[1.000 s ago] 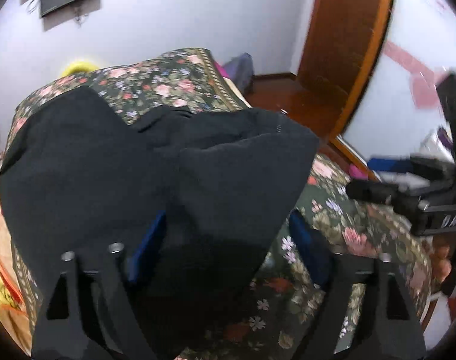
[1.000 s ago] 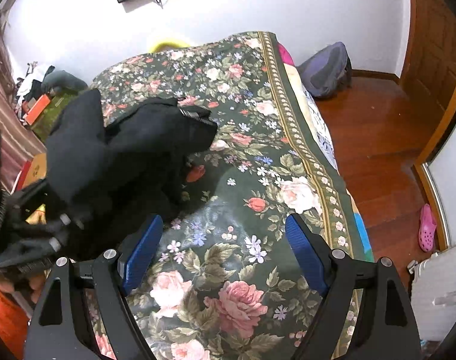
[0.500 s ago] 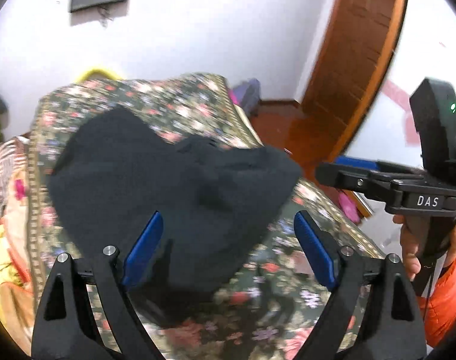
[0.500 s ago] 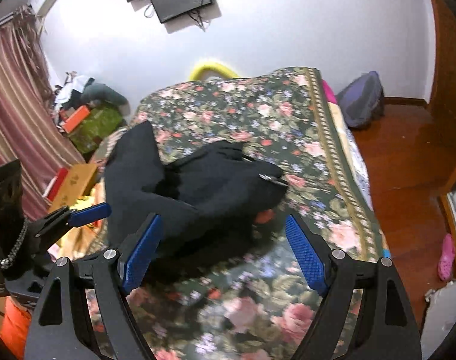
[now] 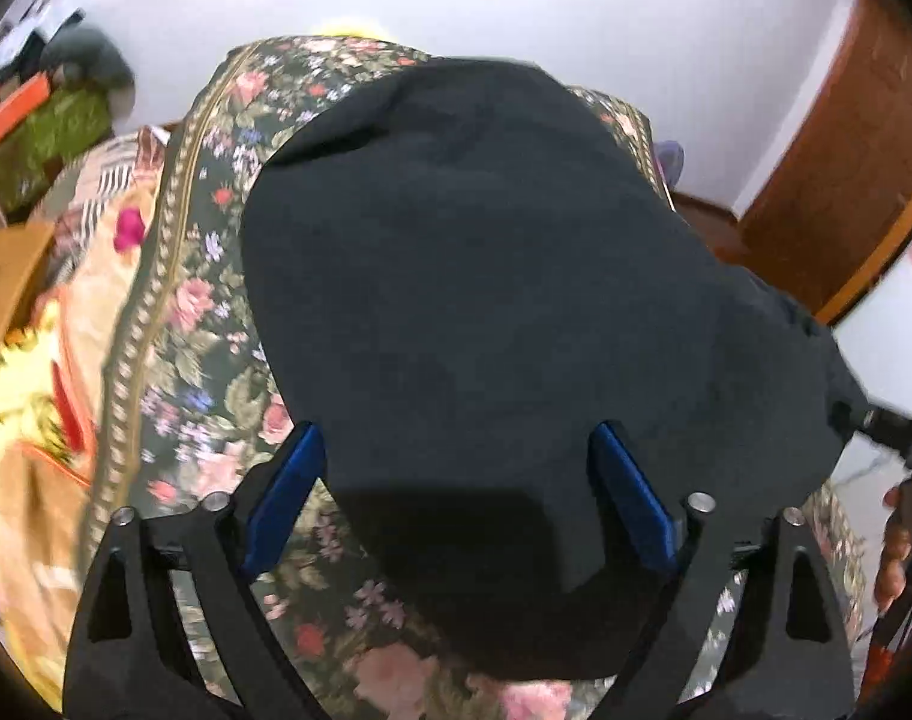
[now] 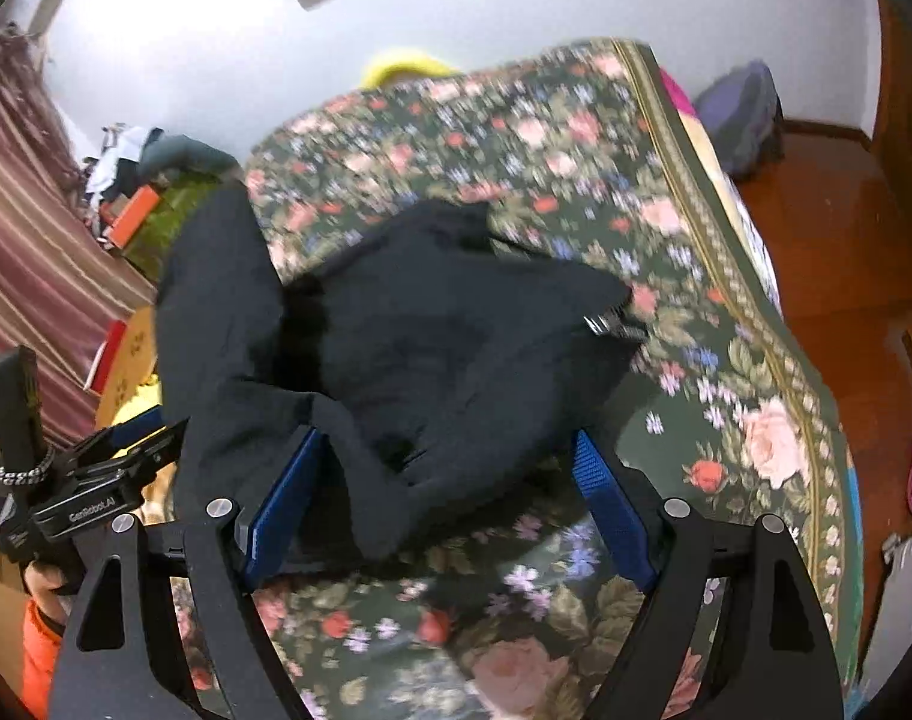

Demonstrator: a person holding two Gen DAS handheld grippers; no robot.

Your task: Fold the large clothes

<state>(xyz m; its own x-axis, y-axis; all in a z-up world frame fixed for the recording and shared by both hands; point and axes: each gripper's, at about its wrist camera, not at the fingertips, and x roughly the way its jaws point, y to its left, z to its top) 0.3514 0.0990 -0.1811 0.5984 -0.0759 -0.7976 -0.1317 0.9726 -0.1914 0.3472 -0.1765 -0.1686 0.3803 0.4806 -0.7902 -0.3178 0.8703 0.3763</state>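
A black garment lies bunched on the bed, whose dark floral spread serves as the landmark here. The garment sits near the spread's middle, one long lobe trailing toward the spread's left edge in the right wrist view.

The left tongs stand wide, and their jaws have just been opening further; a flap of black cloth lies between the blue pads without being pressed, so nothing is gripped. The right tongs also stand open over the near end of the garment, folds of cloth between their pads but not pinched.

The step in hand looks like choosing fresh grip points to spread the heap flat before any fold. To do it well, each pair of tongs should take a single layer at a true edge or corner, such as a hem or shoulder, rather than a mid-heap bunch. The two grips should sit well apart so the cloth can be drawn taut across the spread. Closing on several layers at once would likely drag the whole lump.

Beyond the spread's left edge, a cardboard box is visible; its contents cannot be made out.
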